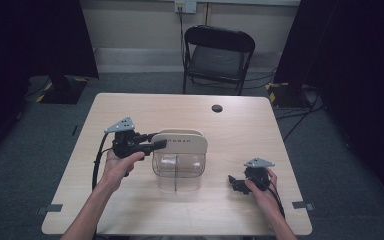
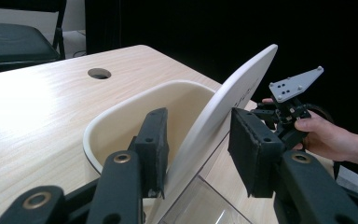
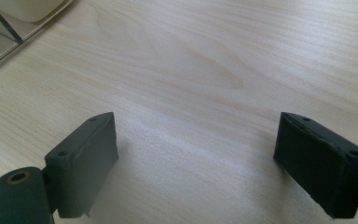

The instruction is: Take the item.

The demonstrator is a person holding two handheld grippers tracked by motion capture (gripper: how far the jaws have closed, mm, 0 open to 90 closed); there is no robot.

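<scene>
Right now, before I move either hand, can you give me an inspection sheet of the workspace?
Surface: wooden table, bare wood, one round hole near the far edge.
Job's things: clear box at the centre; its cream lid is tilted up.
Clutter: nothing seen.
Grippers: left gripper is shut on the lid's edge; right gripper is open, low over bare wood, right of the box.
Cables: a black cable trails from the left gripper; more cables lie on the floor to the right.
Surroundings: black folding chair beyond the table, grey carpet, dark curtains on both sides.
</scene>
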